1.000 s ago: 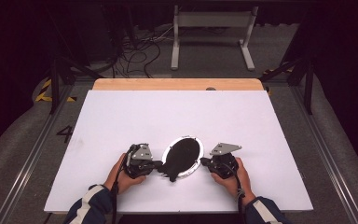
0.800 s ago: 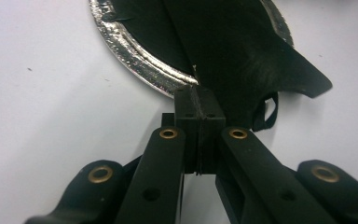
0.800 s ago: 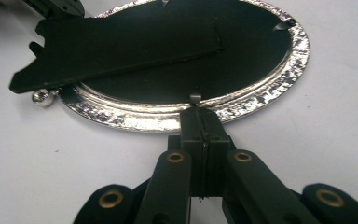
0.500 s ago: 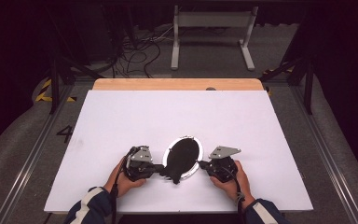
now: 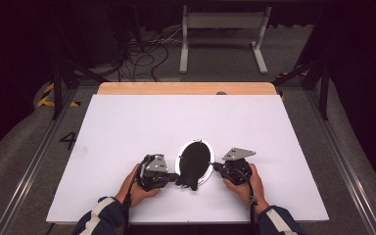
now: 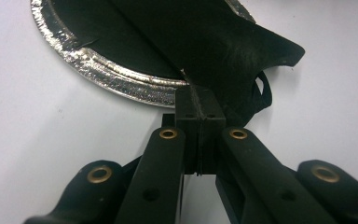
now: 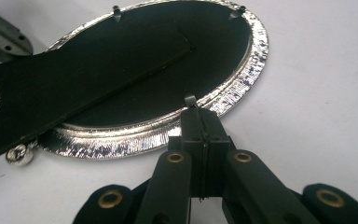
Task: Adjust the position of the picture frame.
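A: Where does the oval frame (image 5: 196,163) sit?

B: It lies face down on the white table (image 5: 127,127), near the person's edge, between the two hands. Its silver rim (image 6: 116,74) rests flat on the table, and its black backing board with the stand flap (image 7: 74,79) faces up.

A: How is the left hand (image 5: 136,190) placed?

B: It comes in from the bottom of the high view, forearm angled toward the middle, wrapped around the left gripper (image 5: 176,176), which points level at the frame's near left side. In the left gripper view the jaws are pressed together, their tips at the rim beside the lower end of the stand flap; whether they nip the flap's edge cannot be told.

A: And the right hand (image 5: 247,183)?

B: It mirrors the other, holding the right gripper (image 5: 216,167) level against the frame's right side. Its jaws are pinching a small metal tab (image 7: 190,101) on the rim
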